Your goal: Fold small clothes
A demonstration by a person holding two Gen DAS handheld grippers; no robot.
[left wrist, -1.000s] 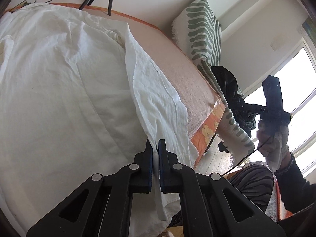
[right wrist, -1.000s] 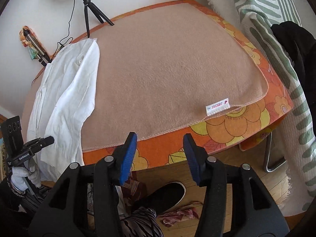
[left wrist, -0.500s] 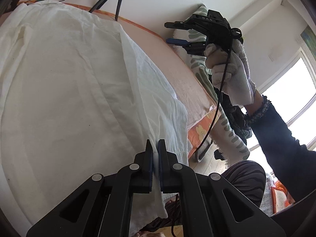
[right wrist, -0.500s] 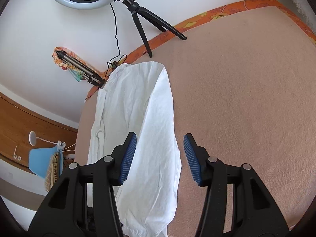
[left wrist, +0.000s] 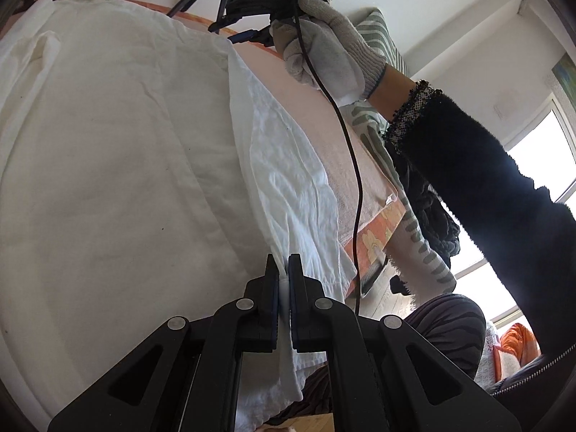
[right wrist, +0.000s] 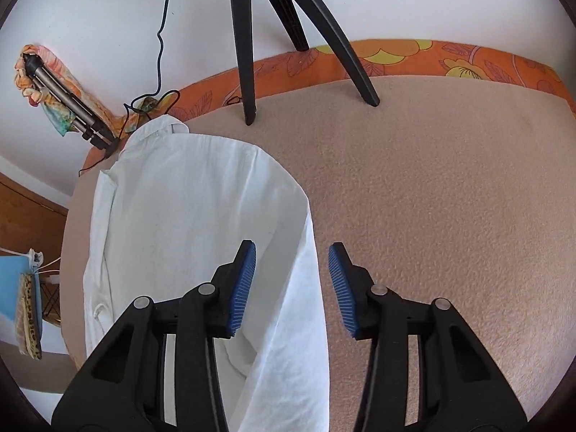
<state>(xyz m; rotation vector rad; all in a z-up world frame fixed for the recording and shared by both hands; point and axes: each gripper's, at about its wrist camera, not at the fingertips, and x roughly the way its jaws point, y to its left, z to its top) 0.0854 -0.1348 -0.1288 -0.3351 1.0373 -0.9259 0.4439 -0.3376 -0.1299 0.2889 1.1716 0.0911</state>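
Note:
A white shirt [left wrist: 118,165] lies spread on a beige blanket [right wrist: 450,194], with one side folded over along its length. My left gripper [left wrist: 283,280] is shut on the shirt's near folded edge at the hem. In the right wrist view the shirt [right wrist: 194,212] lies at the left, its collar toward the far wall. My right gripper [right wrist: 292,277] hangs above the shirt's right folded edge; its jaws are closing, with the edge showing below the gap and the blue pads [right wrist: 242,288] not touching cloth. A gloved hand [left wrist: 324,46] carries that right gripper [left wrist: 266,10] at the shirt's far end.
A black tripod [right wrist: 288,36] stands on the blanket at the far edge, by the wall. An orange flowered cover [right wrist: 432,57] borders the blanket. A folded tripod wrapped in patterned cloth [right wrist: 61,97] leans at the far left. A green-striped throw [left wrist: 403,158] hangs at the right.
The right gripper swept from the bed's near edge across to the shirt's far end and narrowed its jaws. The left gripper kept its hold on the hem.

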